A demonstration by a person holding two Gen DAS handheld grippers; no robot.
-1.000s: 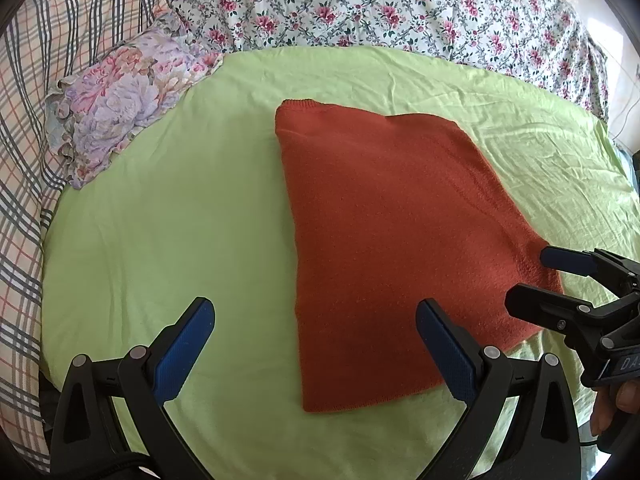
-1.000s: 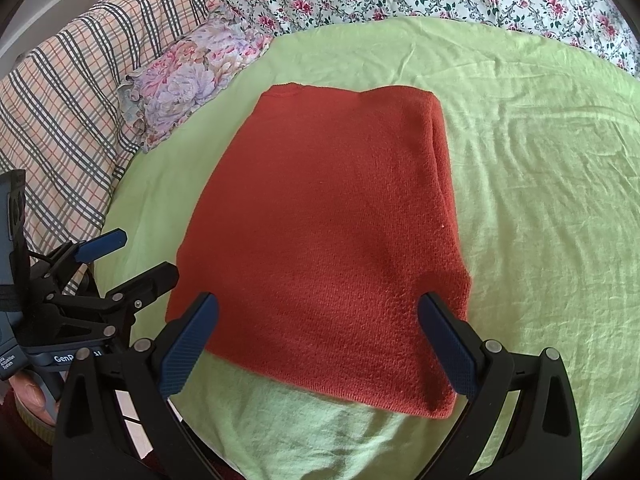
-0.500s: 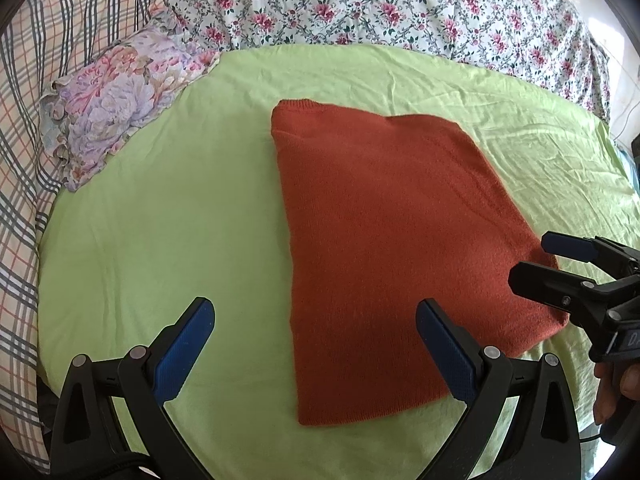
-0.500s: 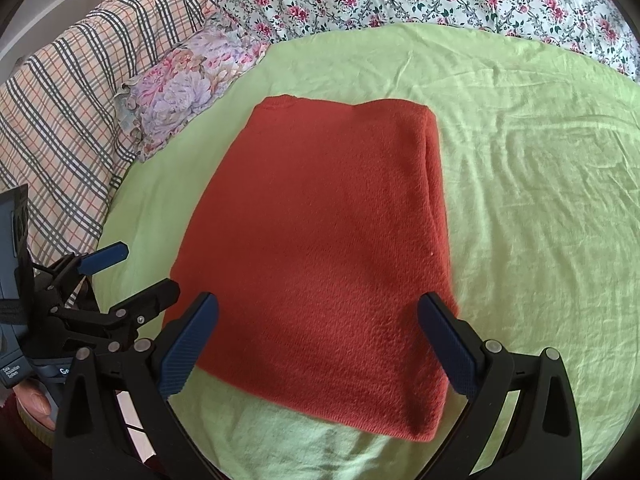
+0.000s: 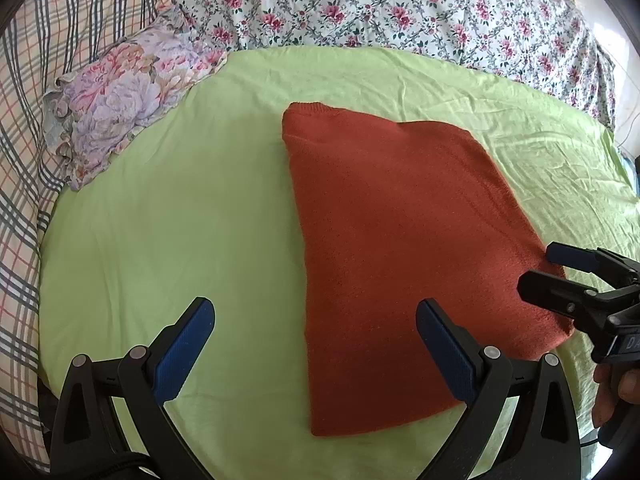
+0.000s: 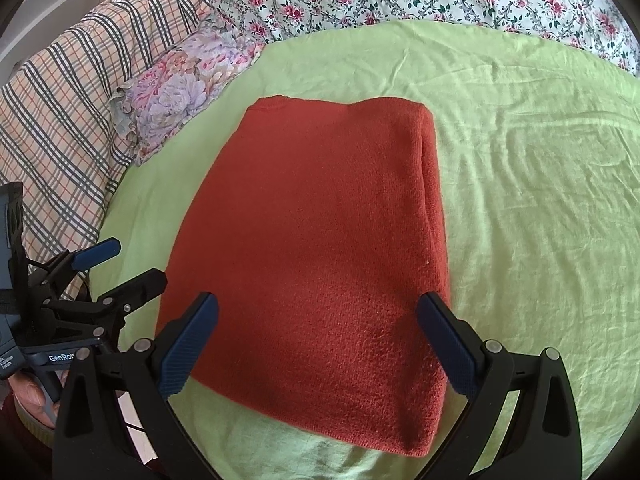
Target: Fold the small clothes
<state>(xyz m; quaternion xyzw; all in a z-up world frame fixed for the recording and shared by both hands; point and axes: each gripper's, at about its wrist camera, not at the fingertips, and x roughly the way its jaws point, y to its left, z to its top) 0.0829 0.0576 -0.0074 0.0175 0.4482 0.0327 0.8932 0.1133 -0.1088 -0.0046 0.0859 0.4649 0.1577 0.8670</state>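
Observation:
A rust-orange knit garment (image 5: pixel 404 248) lies folded into a flat rectangle on the light green sheet (image 5: pixel 180 220); it also shows in the right wrist view (image 6: pixel 320 264). My left gripper (image 5: pixel 316 352) is open and empty, hovering above the garment's near left edge. My right gripper (image 6: pixel 320 344) is open and empty, above the garment's near edge. The right gripper shows at the right of the left wrist view (image 5: pixel 560 276), by the garment's near right corner. The left gripper shows at the left of the right wrist view (image 6: pixel 120 264), beside the garment's left edge.
A floral pillow (image 5: pixel 124 92) lies at the far left on the green sheet. A plaid cover (image 5: pixel 24 184) runs along the left side. A flowered quilt (image 5: pixel 400 8) lies behind. The bed's near edge is close below the grippers.
Both grippers have drawn back and up a little from the garment. The garment has stayed flat and in place. Both stay open.

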